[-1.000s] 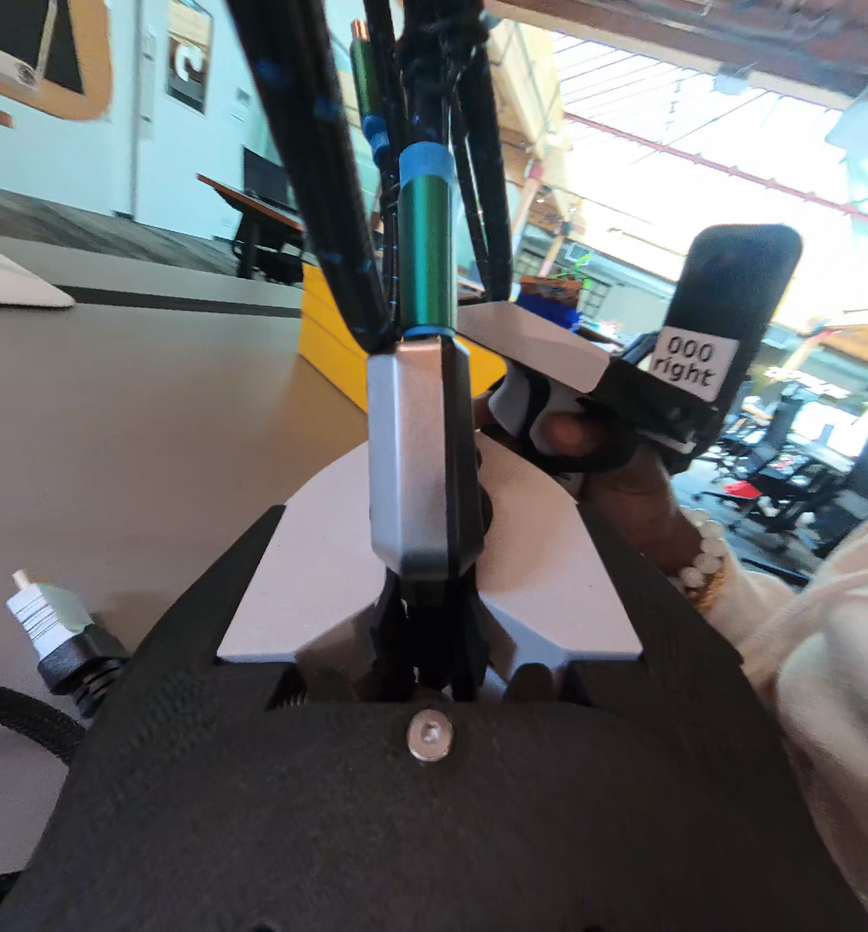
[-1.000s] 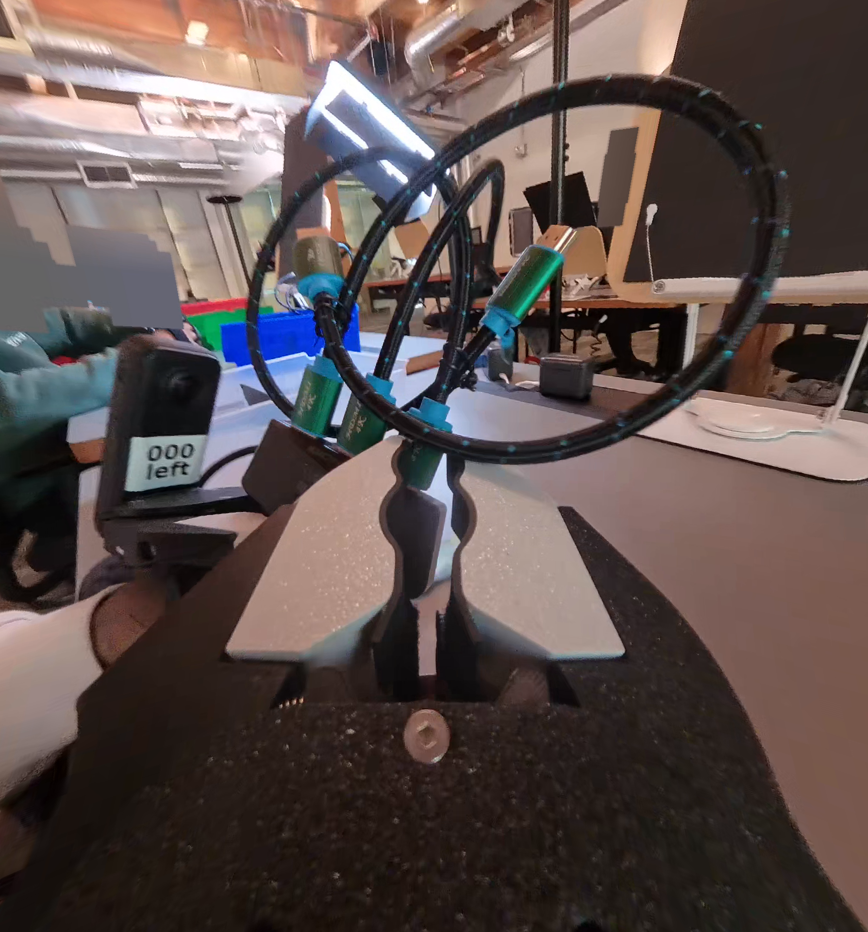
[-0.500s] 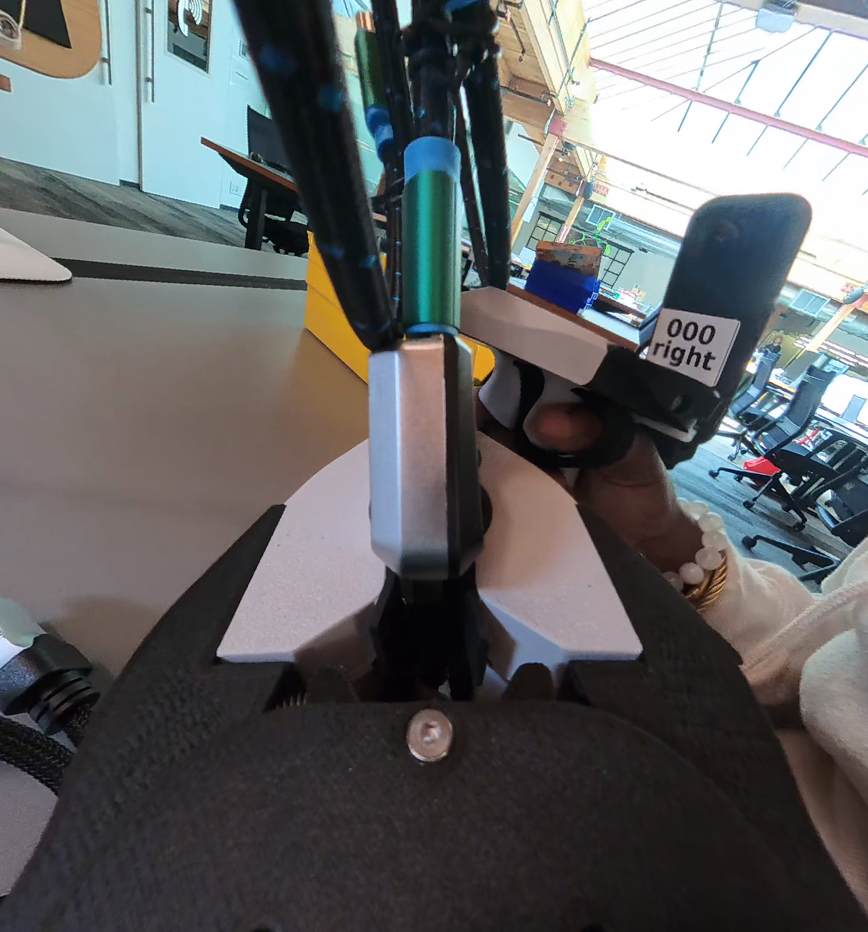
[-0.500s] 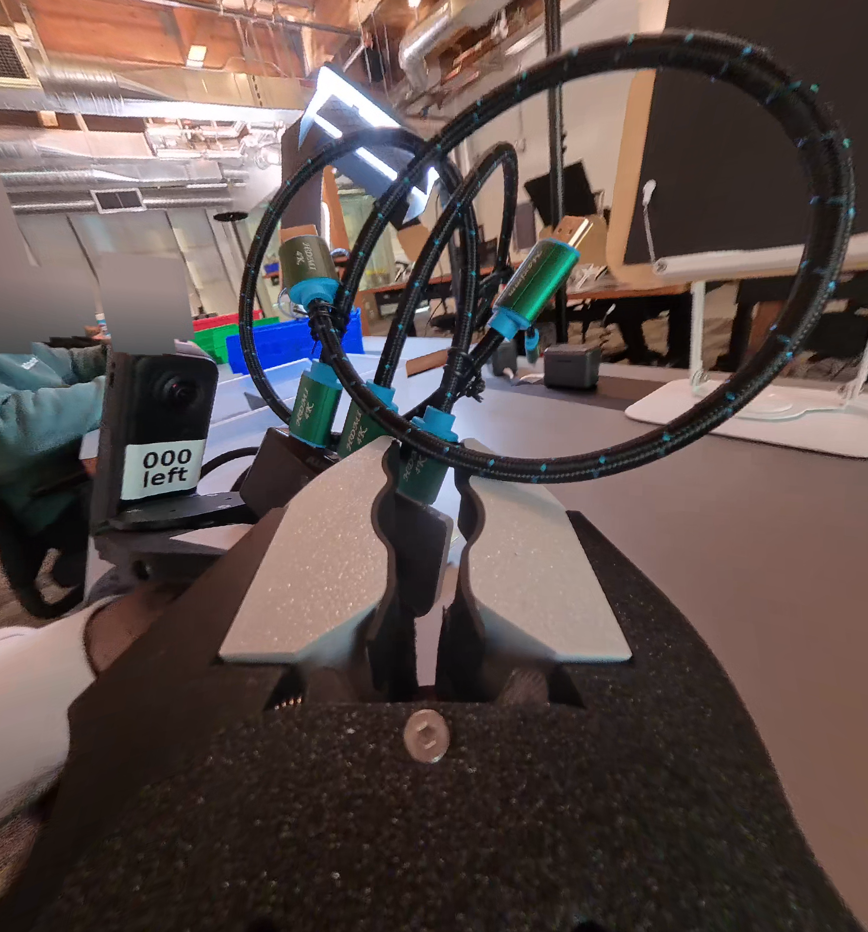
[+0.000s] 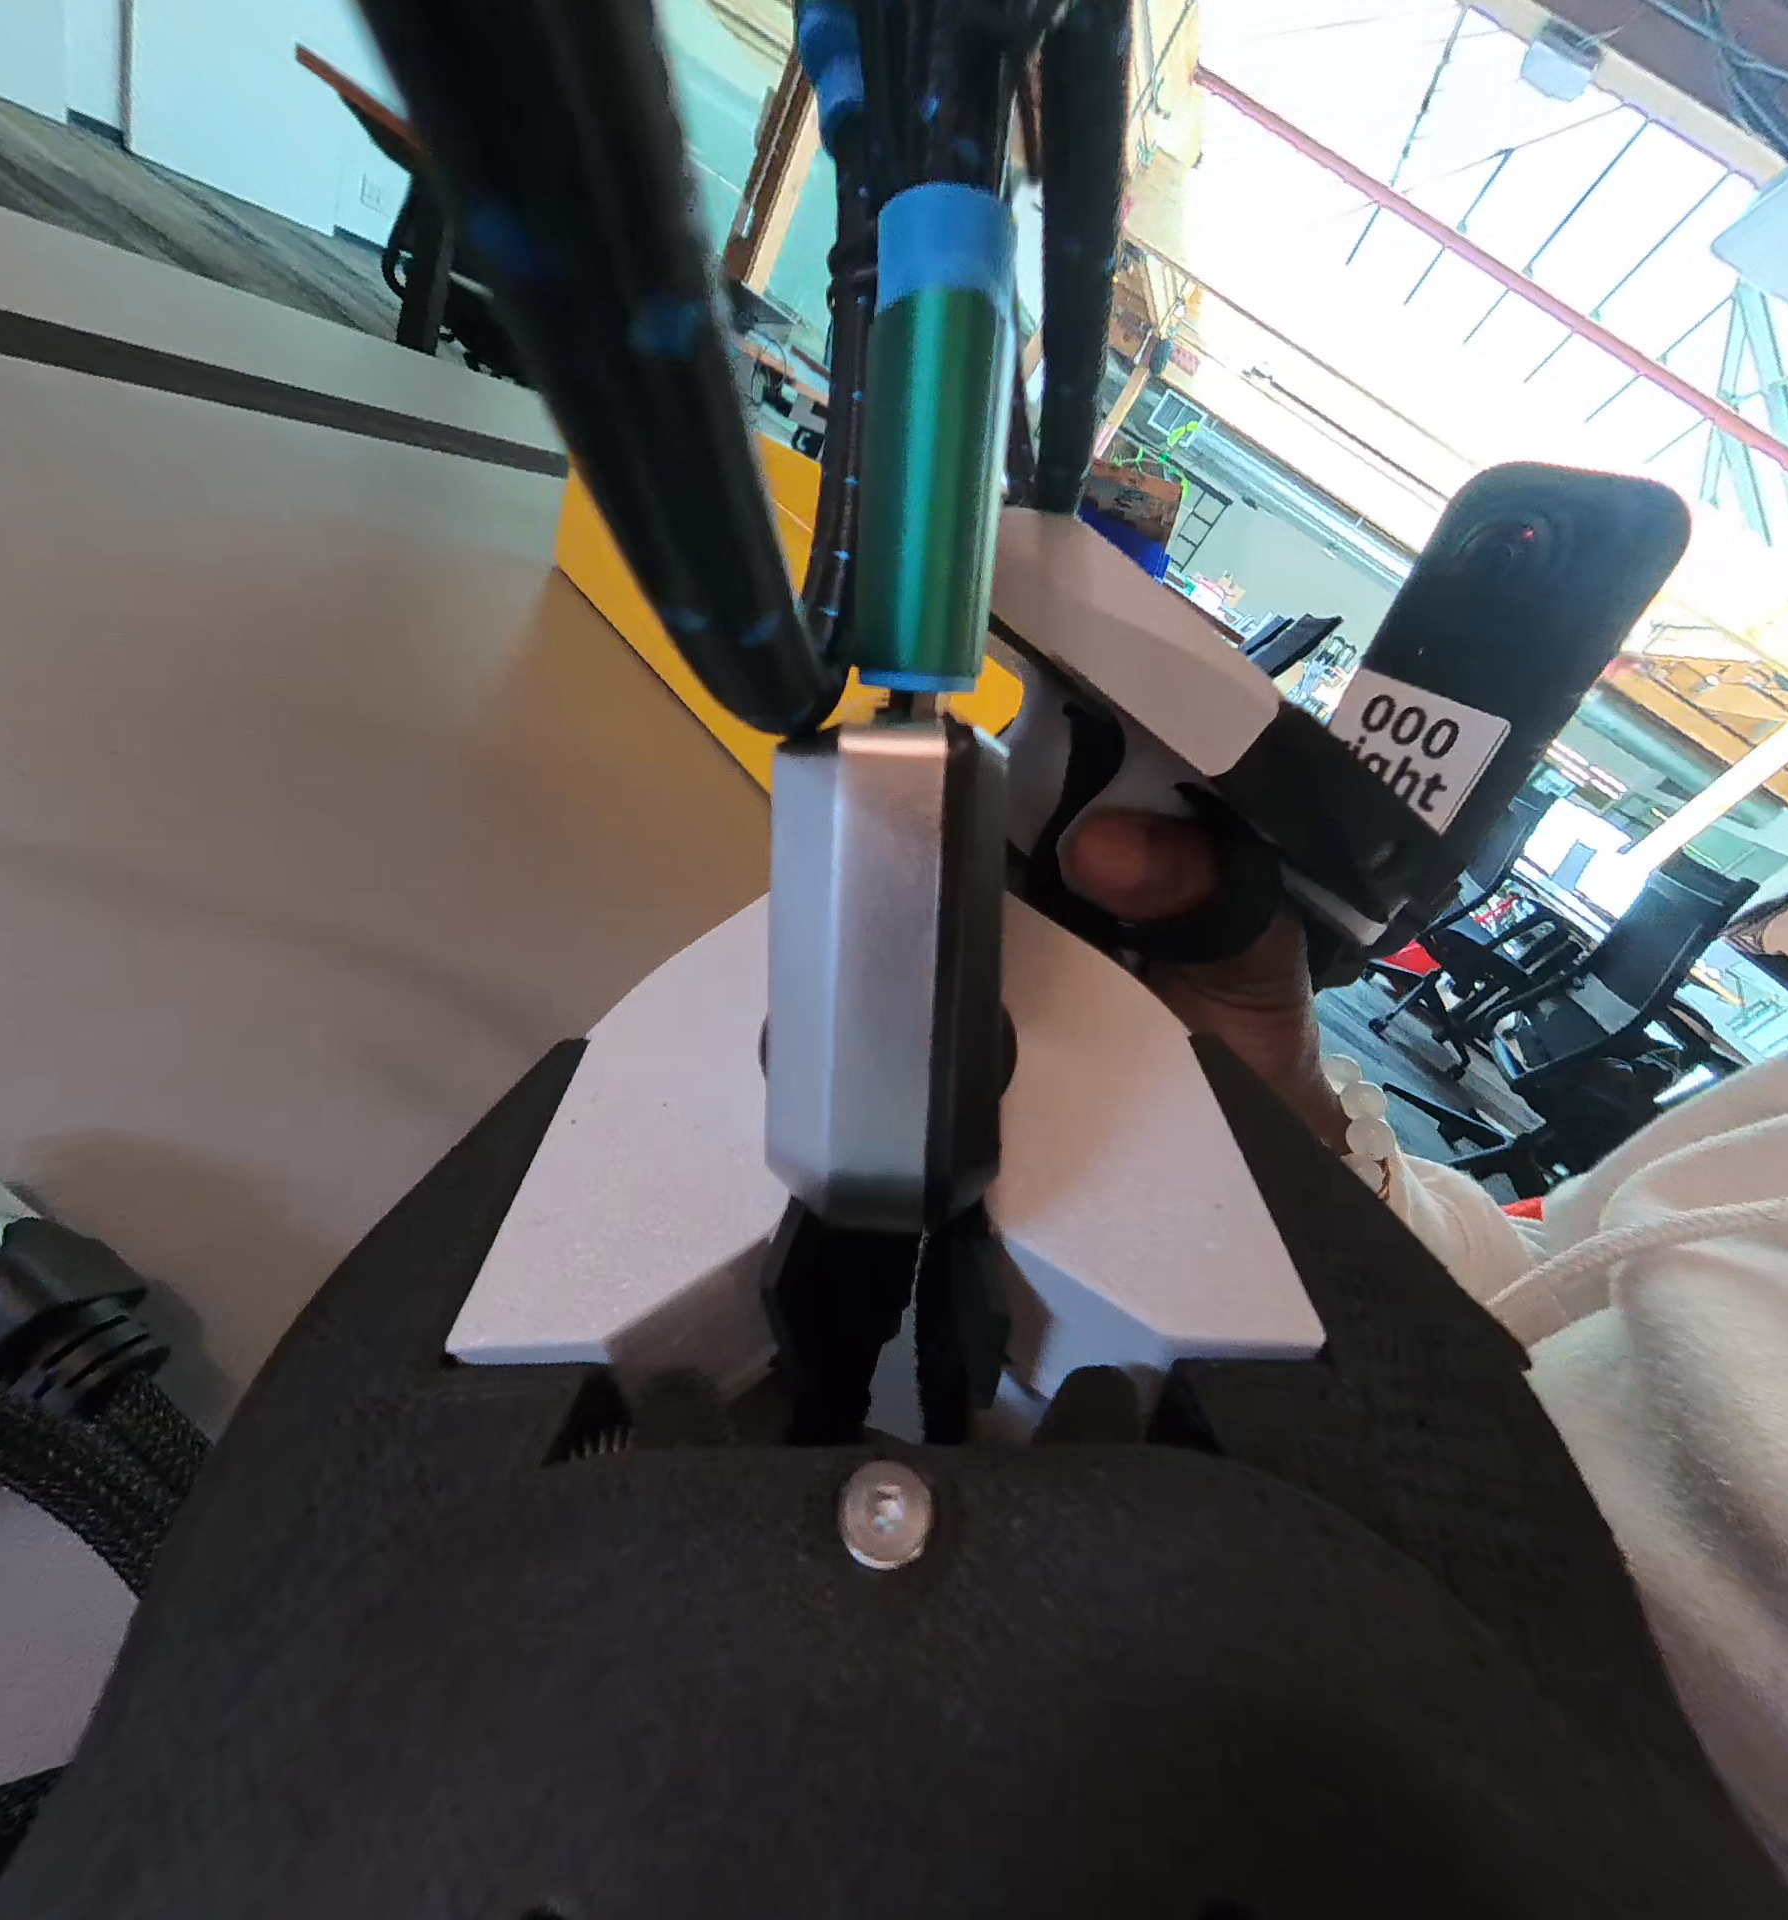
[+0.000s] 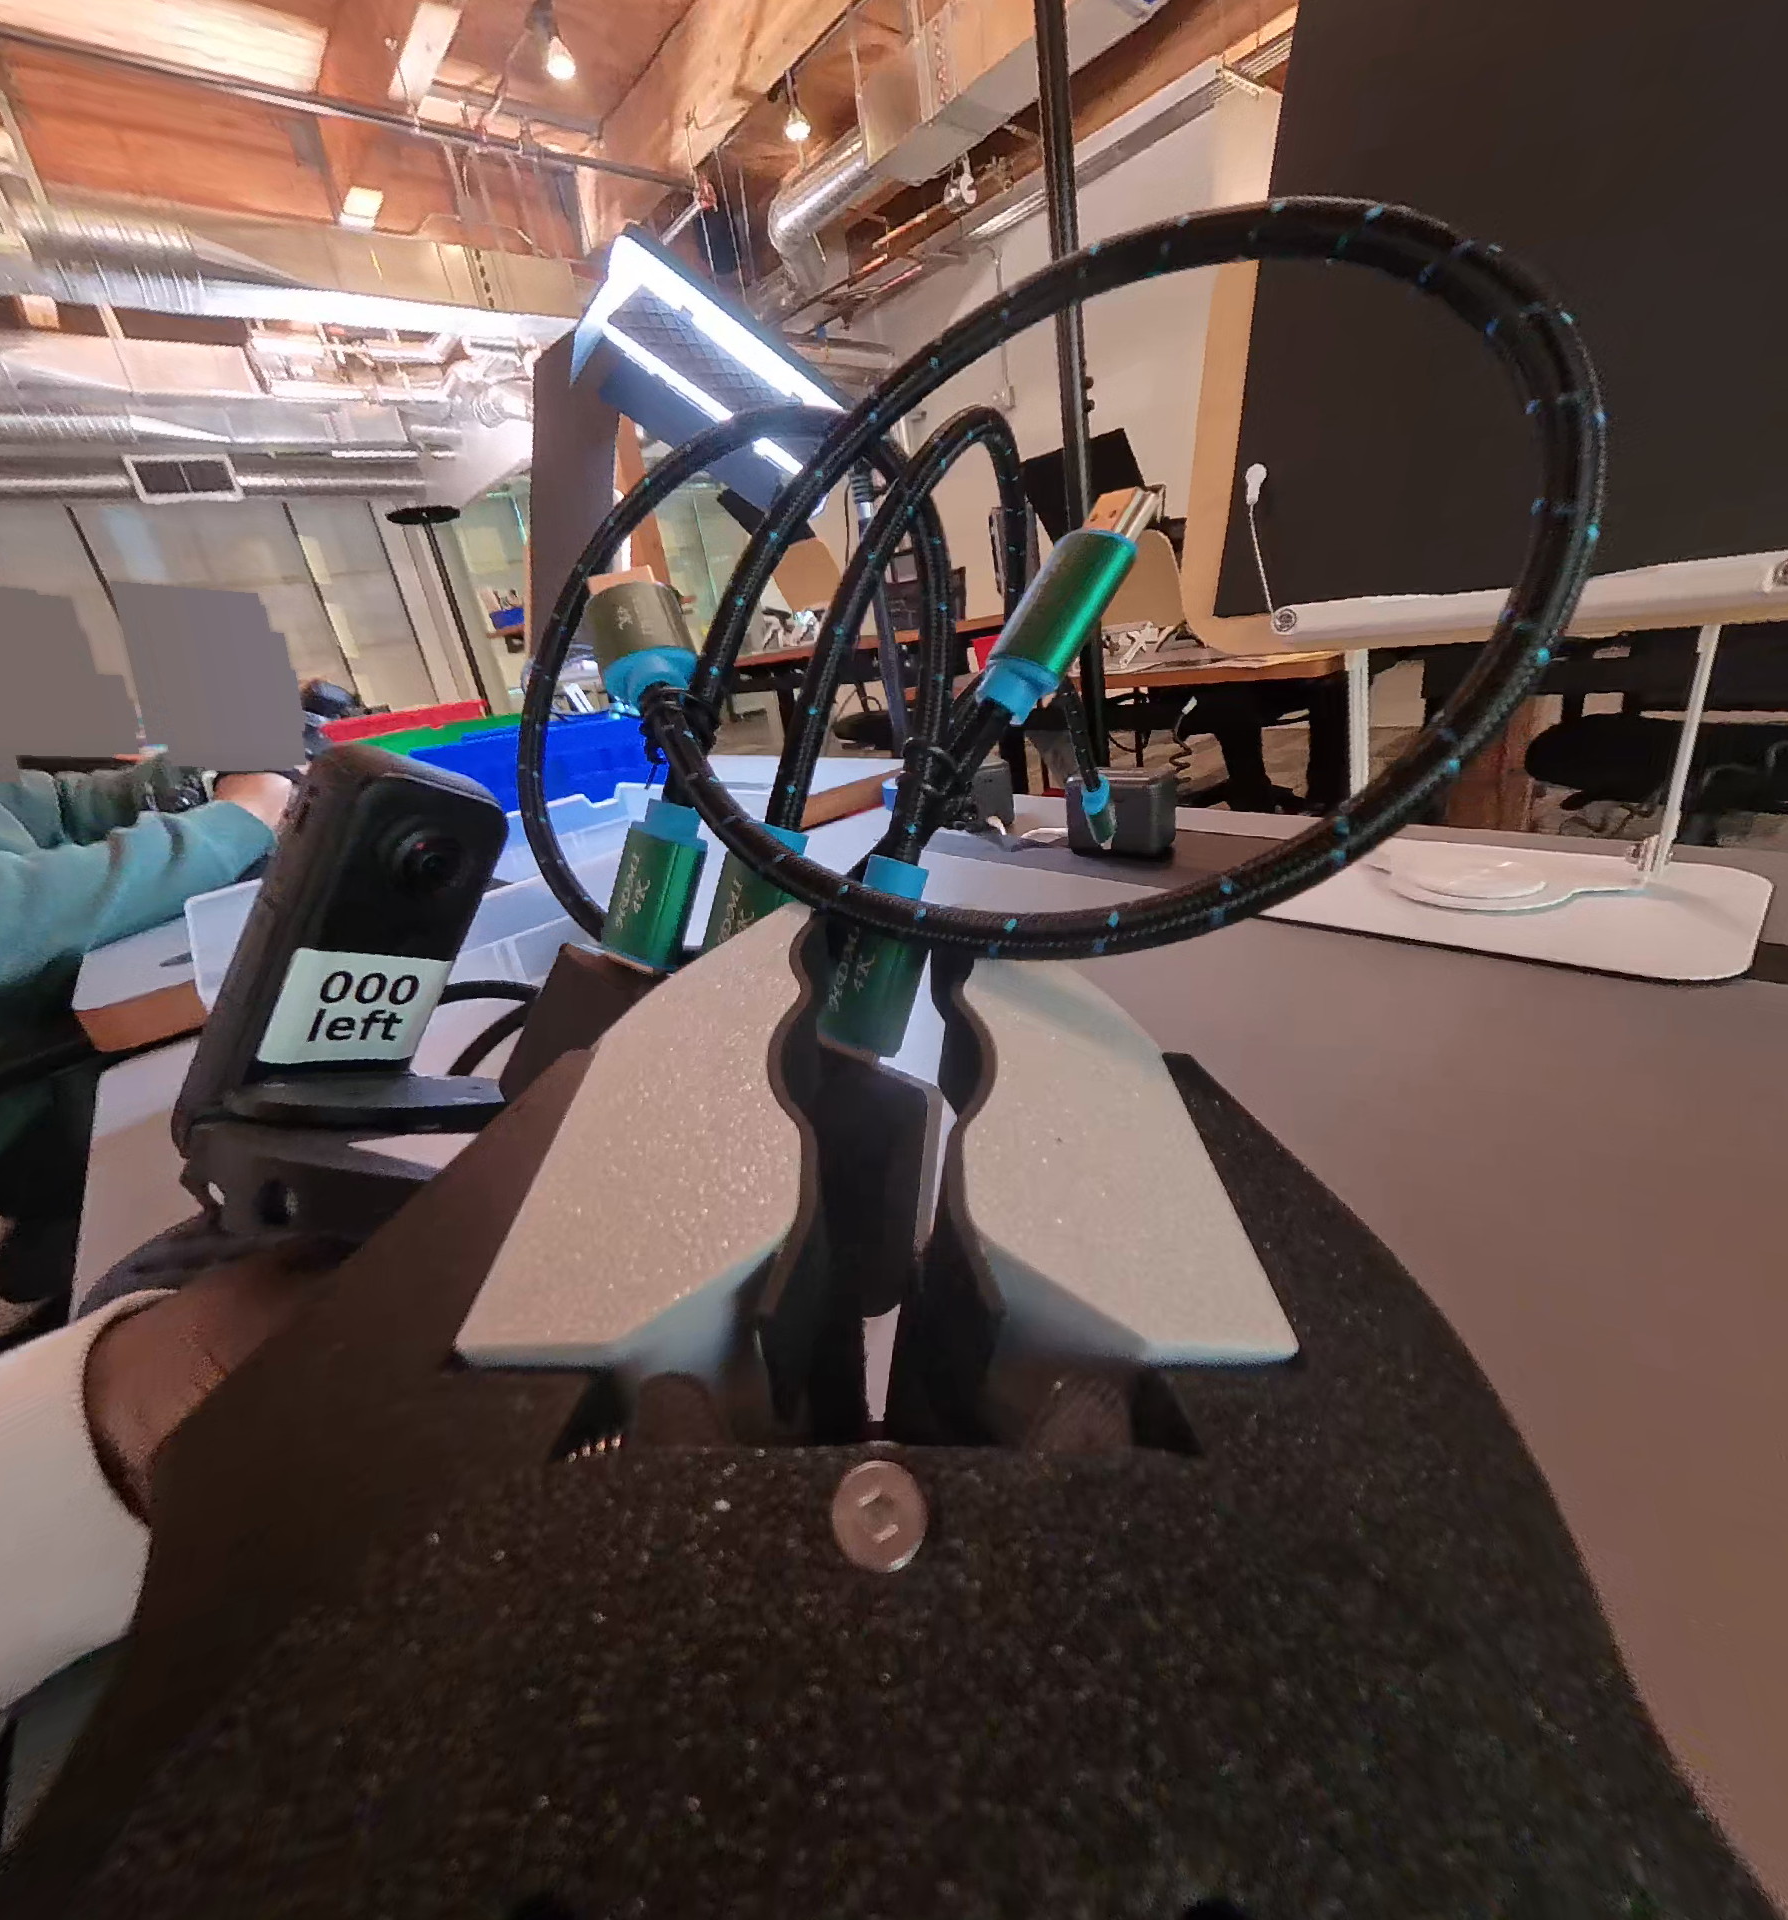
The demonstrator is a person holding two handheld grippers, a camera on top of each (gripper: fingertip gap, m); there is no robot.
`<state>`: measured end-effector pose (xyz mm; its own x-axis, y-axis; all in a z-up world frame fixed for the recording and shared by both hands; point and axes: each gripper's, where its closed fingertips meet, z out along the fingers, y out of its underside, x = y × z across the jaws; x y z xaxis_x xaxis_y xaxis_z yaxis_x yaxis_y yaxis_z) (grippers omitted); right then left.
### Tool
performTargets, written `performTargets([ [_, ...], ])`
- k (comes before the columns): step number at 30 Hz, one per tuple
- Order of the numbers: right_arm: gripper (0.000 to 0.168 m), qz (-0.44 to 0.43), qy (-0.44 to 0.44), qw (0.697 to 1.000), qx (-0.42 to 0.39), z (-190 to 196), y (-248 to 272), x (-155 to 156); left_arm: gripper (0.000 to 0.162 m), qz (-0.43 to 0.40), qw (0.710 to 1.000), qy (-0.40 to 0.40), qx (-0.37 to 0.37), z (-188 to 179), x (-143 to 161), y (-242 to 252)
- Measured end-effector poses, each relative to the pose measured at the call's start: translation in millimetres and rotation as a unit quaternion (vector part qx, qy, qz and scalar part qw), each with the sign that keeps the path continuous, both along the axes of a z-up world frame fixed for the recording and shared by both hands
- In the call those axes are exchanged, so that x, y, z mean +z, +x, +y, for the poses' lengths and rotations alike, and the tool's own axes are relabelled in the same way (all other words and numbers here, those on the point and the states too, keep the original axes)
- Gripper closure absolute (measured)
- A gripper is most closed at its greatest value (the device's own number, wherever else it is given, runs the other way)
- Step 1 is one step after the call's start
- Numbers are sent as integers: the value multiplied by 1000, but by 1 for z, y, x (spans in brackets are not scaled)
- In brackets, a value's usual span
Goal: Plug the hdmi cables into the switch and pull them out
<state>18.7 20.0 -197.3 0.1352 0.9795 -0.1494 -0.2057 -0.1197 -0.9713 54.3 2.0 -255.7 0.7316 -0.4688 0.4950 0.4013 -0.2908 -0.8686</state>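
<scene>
My left gripper [image 5: 885, 997] is shut on a silver and black HDMI switch [image 5: 848, 966] and holds it upright above the grey table [image 5: 246, 831]. A green HDMI plug [image 5: 926, 488] stands in the switch's top, with a thin gap at its base. In the right wrist view, my right gripper [image 6: 869, 966] is closed around that green plug [image 6: 859, 987], just above the switch [image 6: 885, 1143]. Two more green plugs [image 6: 656, 894] sit in the switch beside it. Black braided cables [image 6: 1492, 665] loop upward, with free plug ends [image 6: 1066, 603] in the air. One right finger [image 5: 1129, 644] touches the plug.
A second cable with a silver plug [image 5: 38, 1340] lies at the lower left. A yellow bin [image 5: 682, 582] stands behind the switch. A white monitor base [image 6: 1555, 904], a small black box [image 6: 1129, 810], blue bins [image 6: 557, 748] and a person's teal sleeve [image 6: 59, 894] lie beyond. One gripper's finger ends stand about 7 centimeters off the other's.
A thin gap has appeared between the green plug and the switch top. Both grippers have tilted and shifted slightly with the switch. The silver plug at the lower left slid toward the frame edge.
</scene>
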Motion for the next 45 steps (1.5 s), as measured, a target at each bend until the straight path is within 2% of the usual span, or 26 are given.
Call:
performTargets([
  [1,150,12,-5,1000,-1,1,1,2,137,7,1000,-8,-9,-1,-3,3],
  [3,158,136,-24,988,-68,35,37,54,139,68,994,-63,-62,-7,-26,25],
  [4,160,163,-20,984,-75,52,55,80,138,84,993,-53,-59,-8,-25,28],
  [5,161,141,0,988,-69,63,64,94,138,67,996,-31,-54,-10,-18,26],
  [6,161,83,10,995,-59,70,62,92,138,39,998,-17,-46,-10,-12,20],
  [9,160,5,9,1000,-1,63,57,72,137,-22,999,3,-36,-8,-1,10],
  [13,160,3,3,1000,9,58,56,56,137,-50,997,52,-37,-15,14,6],
  [15,160,15,5,1000,-4,63,61,59,137,-92,991,89,-26,-20,28,-3],
  [20,160,55,46,996,-50,76,94,98,138,-199,971,131,2,-27,47,-32],
  [25,160,95,116,978,-147,101,156,152,138,-170,978,121,-6,-26,42,-23],
  [28,160,94,126,965,-212,124,192,160,137,-170,979,115,-19,-26,41,-19],
  [33,160,11,92,949,-302,169,219,111,137,-181,977,112,-29,-27,41,-18],
  [37,161,44,6,956,-291,185,221,76,137,-170,979,107,-31,-26,39,-15],
  [39,160,37,-55,940,-335,203,233,53,137,-169,979,106,-32,-25,39,-14],
  [42,157,-90,-91,905,-406,222,250,4,137,-170,979,105,-33,-25,39,-14],
  [45,147,-260,-100,864,-420,225,259,-42,138,-166,980,102,-34,-25,38,-13],
])
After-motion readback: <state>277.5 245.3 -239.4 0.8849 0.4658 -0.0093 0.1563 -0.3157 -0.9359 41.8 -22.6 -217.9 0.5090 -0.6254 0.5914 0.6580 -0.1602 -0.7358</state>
